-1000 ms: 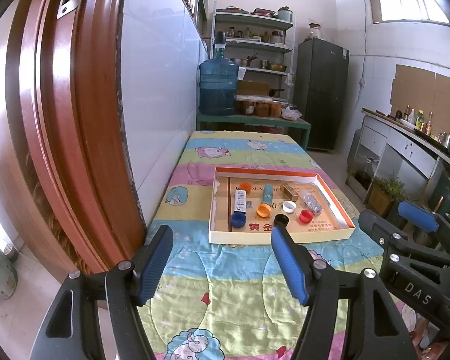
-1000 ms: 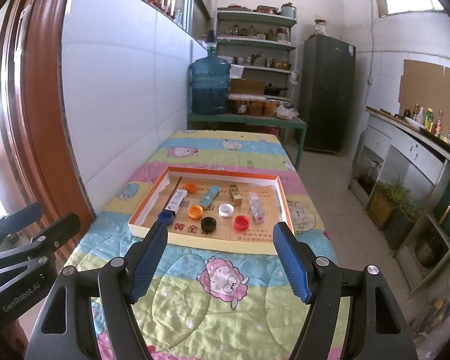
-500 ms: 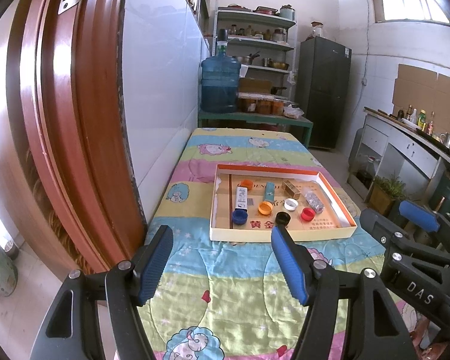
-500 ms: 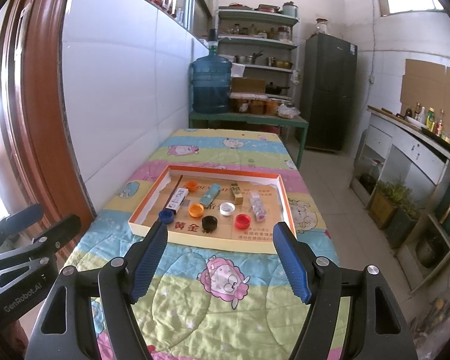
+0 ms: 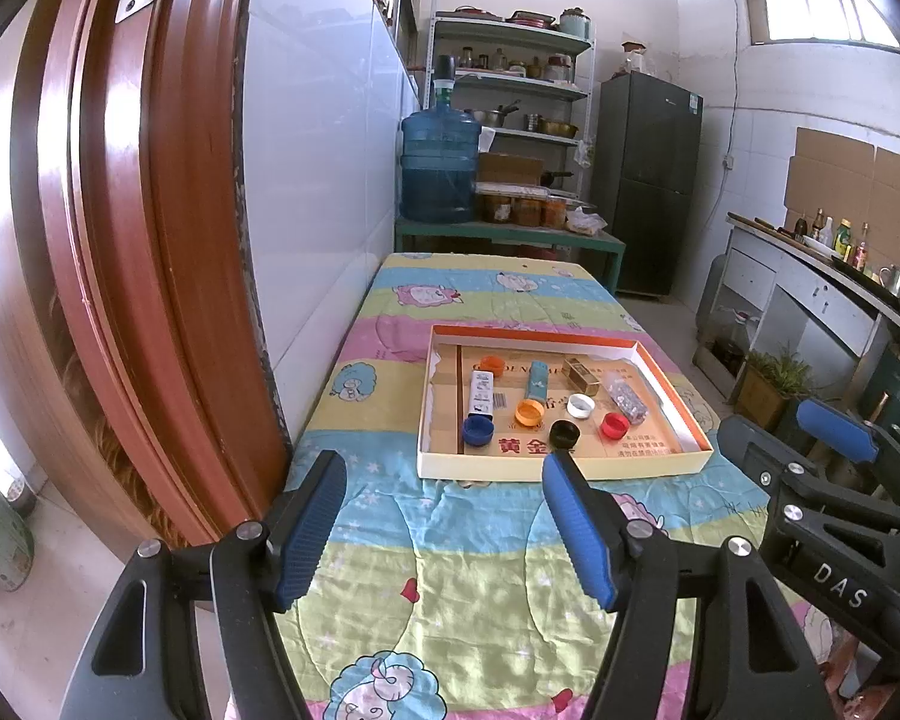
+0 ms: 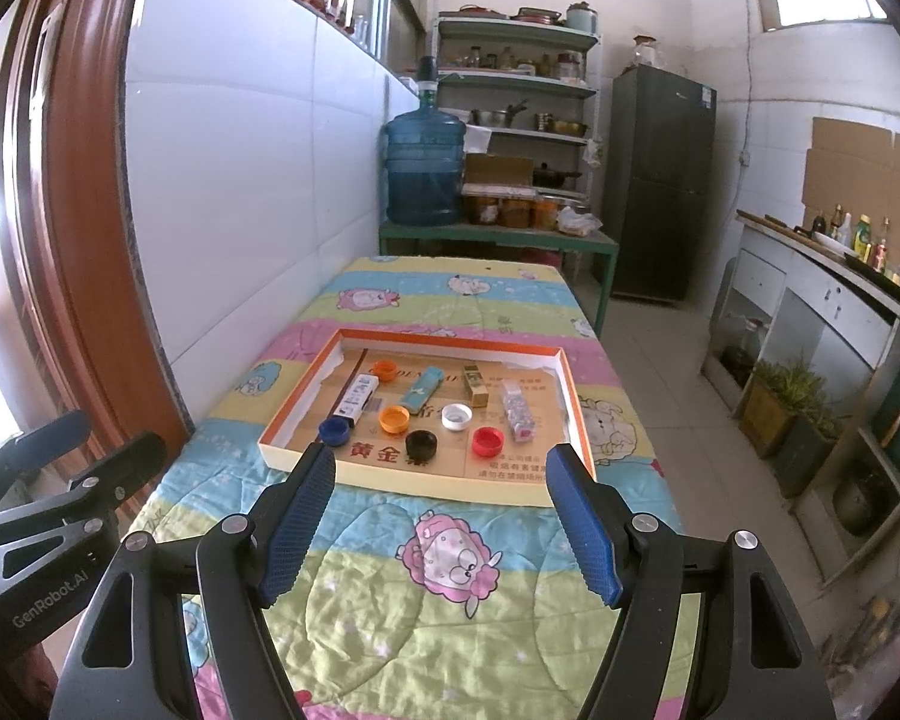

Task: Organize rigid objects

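Left wrist view: the left gripper (image 5: 444,480) is held above the quilt (image 5: 480,600), short of the tray (image 5: 564,468), jaws spread wide with nothing between them. The tray holds every task item. Five caps lie toward its near rim: blue cap (image 5: 477,429), orange cap (image 5: 528,412), black cap (image 5: 564,433), white cap (image 5: 581,405), red cap (image 5: 614,425). A second orange cap (image 5: 492,365) sits near the far rim. The white box (image 5: 482,393) and teal box (image 5: 536,377) lie flat behind the caps.

Right wrist view: the right gripper (image 6: 441,483) is likewise spread wide and empty, centred on the tray's near rim (image 6: 450,483). The gold box (image 6: 475,385) and clear packet (image 6: 517,410) lie toward the tray's right wall.

Judgement: both grippers stand back with a full view of the tray. The layout fits either a sorted tray or one awaiting sorting.
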Tool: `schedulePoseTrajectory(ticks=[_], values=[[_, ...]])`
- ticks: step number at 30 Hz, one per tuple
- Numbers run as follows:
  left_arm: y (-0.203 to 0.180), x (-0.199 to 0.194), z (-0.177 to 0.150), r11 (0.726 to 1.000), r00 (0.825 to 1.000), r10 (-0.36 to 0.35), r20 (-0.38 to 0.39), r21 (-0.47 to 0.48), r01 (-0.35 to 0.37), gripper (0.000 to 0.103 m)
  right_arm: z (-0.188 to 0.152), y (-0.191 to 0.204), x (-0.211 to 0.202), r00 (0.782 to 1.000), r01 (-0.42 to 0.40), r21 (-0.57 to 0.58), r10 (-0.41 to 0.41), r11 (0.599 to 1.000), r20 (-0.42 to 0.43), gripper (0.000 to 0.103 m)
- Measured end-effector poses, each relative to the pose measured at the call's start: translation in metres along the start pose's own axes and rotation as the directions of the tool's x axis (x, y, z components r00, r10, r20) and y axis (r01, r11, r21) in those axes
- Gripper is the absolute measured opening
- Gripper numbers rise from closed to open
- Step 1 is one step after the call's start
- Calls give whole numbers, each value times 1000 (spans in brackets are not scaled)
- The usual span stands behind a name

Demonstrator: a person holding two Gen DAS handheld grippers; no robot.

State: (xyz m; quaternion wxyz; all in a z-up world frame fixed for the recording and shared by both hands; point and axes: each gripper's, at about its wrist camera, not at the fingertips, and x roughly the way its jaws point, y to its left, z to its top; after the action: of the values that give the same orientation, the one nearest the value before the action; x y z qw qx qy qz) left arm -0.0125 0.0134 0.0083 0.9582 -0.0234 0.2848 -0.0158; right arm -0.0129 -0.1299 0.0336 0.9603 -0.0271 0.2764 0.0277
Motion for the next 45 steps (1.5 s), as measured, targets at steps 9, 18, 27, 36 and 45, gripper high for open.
schedulePoseTrajectory(ticks=[9, 18, 27, 36, 45], values=[[0, 0, 0, 1000, 1000, 2, -1, 0, -2, 68, 1, 0, 0, 1000, 0, 0, 0, 1000, -1, 74], [0, 0, 1, 1000, 1000, 1, -1, -1, -1, 68, 1, 0, -1, 1000, 0, 0, 0, 1000, -1, 74], [0, 0, 1, 1000, 1000, 0, -2, -1, 0, 68, 2, -1, -1, 1000, -1, 0, 1, 1000, -3, 74], [0, 0, 0, 1000, 1000, -1, -3, -2, 1, 68, 0, 0, 2, 1000, 0, -1, 0, 1000, -4, 74], [0, 0, -1, 1000, 1000, 0, -3, -1, 0, 68, 1, 0, 2, 1000, 0, -2, 0, 1000, -4, 74]])
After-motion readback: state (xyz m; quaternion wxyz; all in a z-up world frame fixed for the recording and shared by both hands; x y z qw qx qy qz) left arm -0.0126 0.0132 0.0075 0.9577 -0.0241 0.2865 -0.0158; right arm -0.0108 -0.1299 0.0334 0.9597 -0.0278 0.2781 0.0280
